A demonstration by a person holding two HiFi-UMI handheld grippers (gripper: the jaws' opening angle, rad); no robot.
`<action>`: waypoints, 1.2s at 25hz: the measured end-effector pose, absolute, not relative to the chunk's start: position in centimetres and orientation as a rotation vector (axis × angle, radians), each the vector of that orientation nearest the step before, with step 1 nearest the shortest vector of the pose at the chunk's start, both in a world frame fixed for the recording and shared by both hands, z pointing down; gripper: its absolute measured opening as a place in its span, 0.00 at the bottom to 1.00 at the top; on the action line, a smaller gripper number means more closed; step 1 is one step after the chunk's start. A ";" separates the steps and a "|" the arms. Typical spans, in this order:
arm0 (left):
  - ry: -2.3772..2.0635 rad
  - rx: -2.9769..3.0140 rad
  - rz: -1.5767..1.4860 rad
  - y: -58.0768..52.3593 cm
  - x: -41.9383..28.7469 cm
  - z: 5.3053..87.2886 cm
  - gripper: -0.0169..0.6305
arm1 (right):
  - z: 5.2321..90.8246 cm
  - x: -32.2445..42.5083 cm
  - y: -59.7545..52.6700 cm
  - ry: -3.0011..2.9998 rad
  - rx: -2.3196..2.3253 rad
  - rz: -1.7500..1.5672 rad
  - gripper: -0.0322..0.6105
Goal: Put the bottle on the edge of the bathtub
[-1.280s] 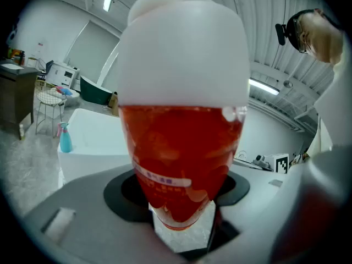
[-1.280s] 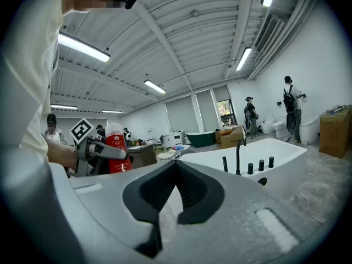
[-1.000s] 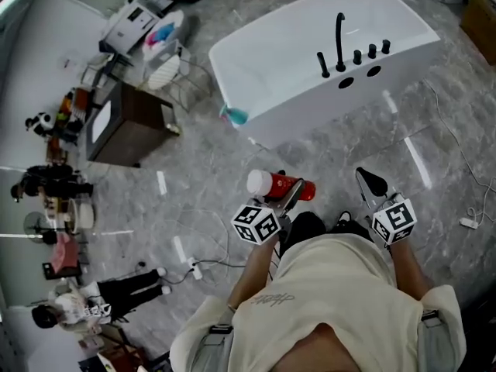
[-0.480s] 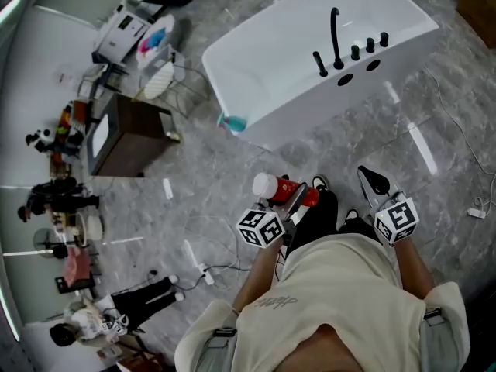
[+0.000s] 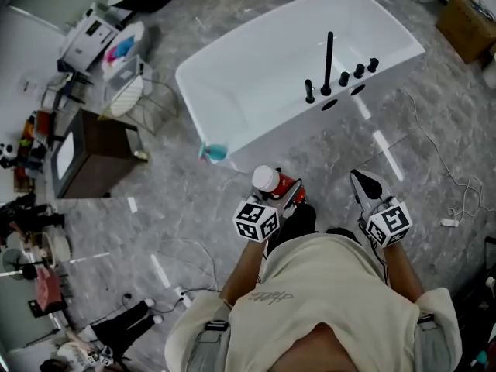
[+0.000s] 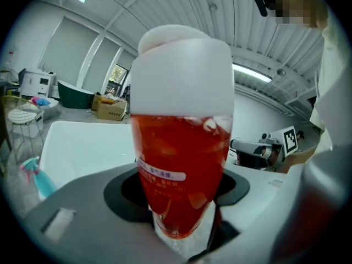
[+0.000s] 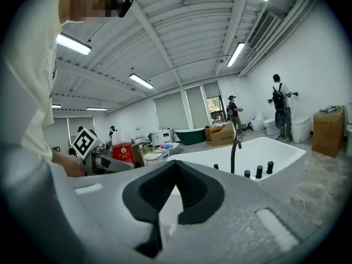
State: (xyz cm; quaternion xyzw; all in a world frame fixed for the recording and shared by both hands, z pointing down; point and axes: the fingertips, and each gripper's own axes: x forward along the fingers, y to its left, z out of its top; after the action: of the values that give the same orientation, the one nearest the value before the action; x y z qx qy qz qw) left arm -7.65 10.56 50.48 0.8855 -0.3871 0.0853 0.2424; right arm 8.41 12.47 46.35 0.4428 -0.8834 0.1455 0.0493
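Observation:
A red bottle (image 5: pixel 277 184) with a white cap is carried upright above the grey floor, and my left gripper (image 5: pixel 291 197) is shut on its lower body. It fills the left gripper view as the bottle (image 6: pixel 181 147), wedged between the grey jaws of that gripper (image 6: pixel 181 208). The white bathtub (image 5: pixel 232 91) lies just ahead, its black faucet (image 5: pixel 328 60) and knobs standing on the near rim. My right gripper (image 5: pixel 366 184) hangs to the right with its jaws together and nothing held. The right gripper view shows that gripper (image 7: pixel 175 166), the bathtub (image 7: pixel 269 150) and the bottle (image 7: pixel 122 150).
A teal spray bottle (image 5: pixel 212 152) sits on the floor at the tub's near left corner. A wire stand (image 5: pixel 130 91) and a dark cabinet (image 5: pixel 93 149) stand to the left. A cardboard box (image 5: pixel 466 20) and cables (image 5: pixel 453 196) are at the right. People (image 7: pixel 280 100) stand far behind.
The person has stepped toward the bathtub, which now lies closer and more central. The bottle stays in the left gripper and now sits right by the tub's near side.

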 end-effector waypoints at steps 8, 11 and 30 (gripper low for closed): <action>-0.950 2.473 0.258 2.8 -8.8 51.5 0.49 | 45.3 6.0 7.7 -2.599 1.443 0.399 0.05; -0.917 2.467 0.306 2.5 -8.7 52.6 0.49 | 45.9 5.6 7.4 -2.557 1.435 0.427 0.05; -0.983 2.370 0.507 -7.5 -7.0 60.9 0.49 | 49.1 6.4 -4.2 -2.597 1.309 0.490 0.05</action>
State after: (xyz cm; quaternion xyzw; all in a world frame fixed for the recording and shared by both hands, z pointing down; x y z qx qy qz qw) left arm -7.00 -7.53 60.86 0.8750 -0.3628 0.1873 0.2601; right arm 6.40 -4.15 49.05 0.4420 -0.8764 0.1653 0.0960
